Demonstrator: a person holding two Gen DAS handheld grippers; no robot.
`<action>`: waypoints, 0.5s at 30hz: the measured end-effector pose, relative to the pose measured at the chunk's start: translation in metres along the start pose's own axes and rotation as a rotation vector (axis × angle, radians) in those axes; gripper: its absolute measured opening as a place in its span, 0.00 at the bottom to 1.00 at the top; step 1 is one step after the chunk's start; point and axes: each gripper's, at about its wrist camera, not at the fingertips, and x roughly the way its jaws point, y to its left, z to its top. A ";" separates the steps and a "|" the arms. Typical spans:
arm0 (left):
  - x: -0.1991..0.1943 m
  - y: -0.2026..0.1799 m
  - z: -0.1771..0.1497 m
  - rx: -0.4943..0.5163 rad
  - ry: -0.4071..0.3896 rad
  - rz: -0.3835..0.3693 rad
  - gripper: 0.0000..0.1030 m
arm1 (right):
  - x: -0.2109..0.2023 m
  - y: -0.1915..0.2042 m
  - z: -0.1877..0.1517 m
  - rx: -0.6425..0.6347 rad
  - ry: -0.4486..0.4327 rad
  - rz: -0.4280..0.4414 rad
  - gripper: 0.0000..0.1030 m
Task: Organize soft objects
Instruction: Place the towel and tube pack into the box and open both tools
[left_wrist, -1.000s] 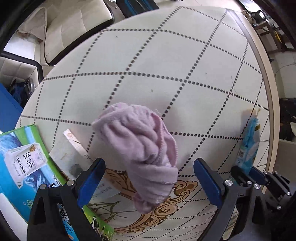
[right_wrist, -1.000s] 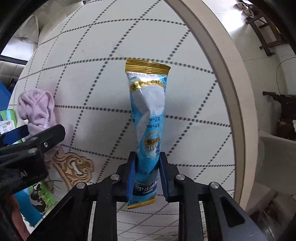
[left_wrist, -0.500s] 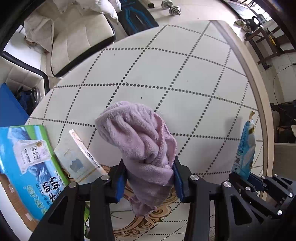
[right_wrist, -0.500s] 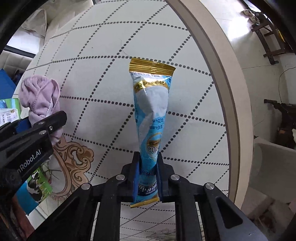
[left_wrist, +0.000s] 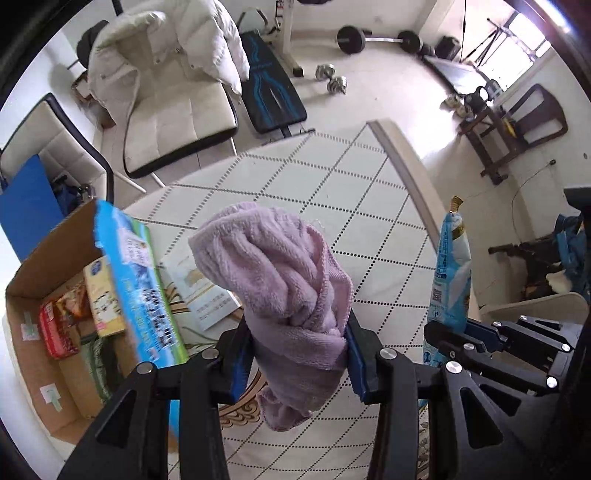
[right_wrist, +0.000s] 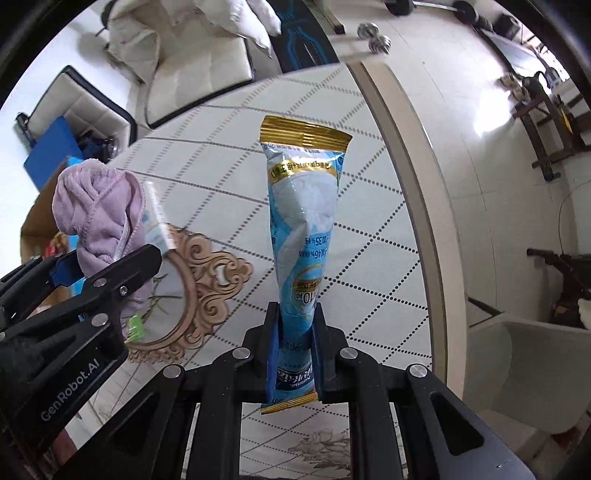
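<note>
lilac terry towel sits bunched in the left gripper, clamped between both blue pads and held up over the patterned bench — its tail dangling below. the right gripper is pinched on a blue snack pouch, gold seal upward. an open cardboard box stands at the bench's left.

Left wrist view: from behind the left gripper, tilted down over the table, close. Right wrist view: likewise along the right gripper. Shared: table, purple towel, blue pouch.
</note>
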 end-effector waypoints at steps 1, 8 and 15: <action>-0.010 0.004 -0.001 -0.010 -0.022 -0.002 0.39 | -0.014 0.000 -0.008 -0.012 -0.011 0.002 0.16; -0.076 0.050 -0.030 -0.104 -0.157 -0.032 0.39 | -0.080 0.054 -0.027 -0.103 -0.089 0.093 0.16; -0.114 0.137 -0.068 -0.214 -0.203 0.027 0.39 | -0.100 0.161 -0.037 -0.221 -0.085 0.185 0.16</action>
